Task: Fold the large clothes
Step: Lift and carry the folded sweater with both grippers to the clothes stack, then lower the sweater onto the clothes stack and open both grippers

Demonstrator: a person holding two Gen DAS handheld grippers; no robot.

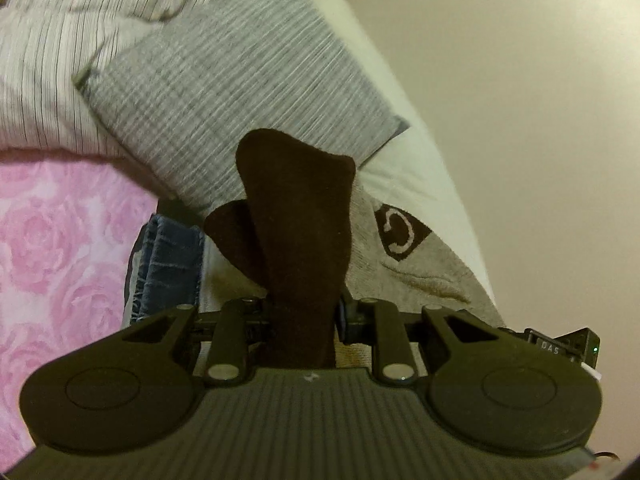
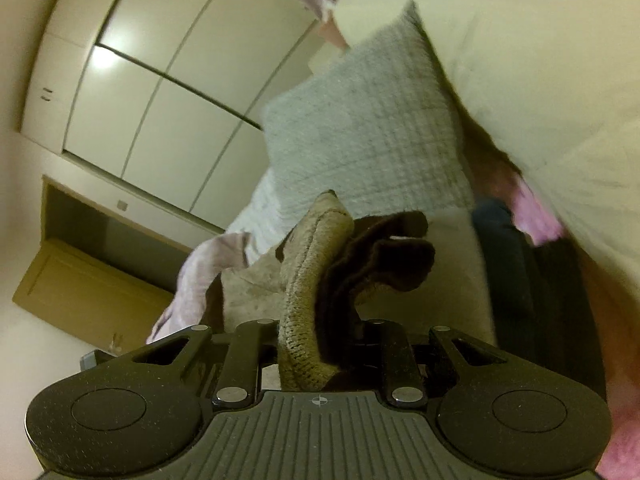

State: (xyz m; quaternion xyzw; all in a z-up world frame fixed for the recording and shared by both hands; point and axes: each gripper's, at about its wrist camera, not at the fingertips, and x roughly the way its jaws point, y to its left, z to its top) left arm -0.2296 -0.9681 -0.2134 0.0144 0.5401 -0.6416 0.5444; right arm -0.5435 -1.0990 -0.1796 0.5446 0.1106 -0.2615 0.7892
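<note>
A grey-beige sweatshirt [image 1: 404, 276] with a dark logo patch and dark brown trim lies at the bed's edge by the wall. My left gripper [image 1: 304, 312] is shut on a dark brown part of the sweatshirt [image 1: 296, 216], which sticks up between the fingers and hides their tips. In the right wrist view, my right gripper [image 2: 316, 332] is shut on a bunched tan knit edge of the sweatshirt [image 2: 308, 280], with dark brown fabric [image 2: 380, 264] folded beside it. The rest of the garment hangs below, largely hidden.
A grey ribbed pillow [image 1: 240, 92] lies just beyond the garment, with a striped duvet [image 1: 52, 60] to its left. Folded blue jeans [image 1: 168, 264] rest on the pink rose sheet [image 1: 52, 260]. A wall [image 1: 540, 120] runs along the right. A white wardrobe [image 2: 160, 80] and a doorway [image 2: 100, 240] stand left.
</note>
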